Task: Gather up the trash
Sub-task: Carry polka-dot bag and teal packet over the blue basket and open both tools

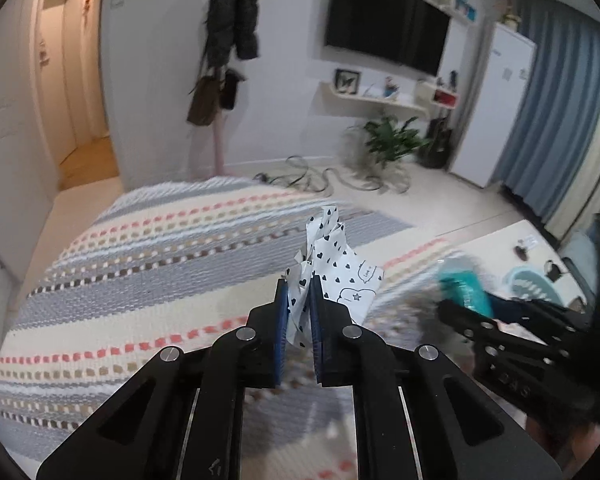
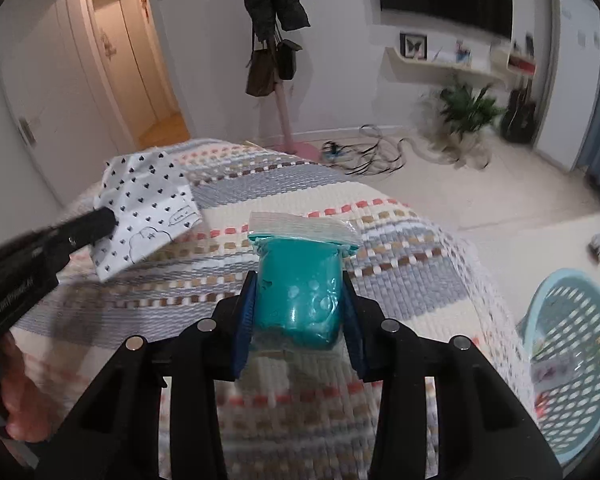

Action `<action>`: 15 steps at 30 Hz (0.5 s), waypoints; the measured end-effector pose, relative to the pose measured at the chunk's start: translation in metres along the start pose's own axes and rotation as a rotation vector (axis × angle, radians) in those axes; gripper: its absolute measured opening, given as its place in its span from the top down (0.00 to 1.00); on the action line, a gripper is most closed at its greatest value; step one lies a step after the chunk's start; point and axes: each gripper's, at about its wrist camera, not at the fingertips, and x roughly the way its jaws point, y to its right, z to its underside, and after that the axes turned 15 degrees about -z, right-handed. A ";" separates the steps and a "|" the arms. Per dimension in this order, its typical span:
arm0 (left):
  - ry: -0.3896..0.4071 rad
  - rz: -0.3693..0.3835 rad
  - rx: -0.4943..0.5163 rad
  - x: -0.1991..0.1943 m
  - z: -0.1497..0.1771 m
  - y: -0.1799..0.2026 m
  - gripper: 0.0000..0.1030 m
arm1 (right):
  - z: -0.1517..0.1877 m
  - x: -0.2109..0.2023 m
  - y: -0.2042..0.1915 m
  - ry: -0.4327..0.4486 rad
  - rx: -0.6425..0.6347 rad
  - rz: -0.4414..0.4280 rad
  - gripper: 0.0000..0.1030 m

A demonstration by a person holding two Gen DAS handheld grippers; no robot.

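My left gripper (image 1: 300,286) is shut on a crumpled white paper with black hearts (image 1: 336,268) and holds it above the striped bedspread (image 1: 140,280). The paper also shows in the right wrist view (image 2: 144,220), pinched by the left gripper (image 2: 110,218). My right gripper (image 2: 298,280) is shut on a clear bag of teal putty (image 2: 300,284) and holds it above the bed. In the left wrist view the teal bag (image 1: 466,292) and right gripper (image 1: 448,306) are at the right, blurred.
A light blue perforated basket (image 2: 572,360) stands on the floor right of the bed, with some items inside. Cables (image 2: 364,152), a potted plant (image 2: 464,108), a coat rack (image 2: 276,40) and a fridge (image 1: 492,100) are beyond the bed.
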 end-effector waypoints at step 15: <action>0.122 0.151 0.128 -0.080 -0.015 0.116 0.91 | 0.005 -0.139 0.065 0.201 0.055 0.143 0.65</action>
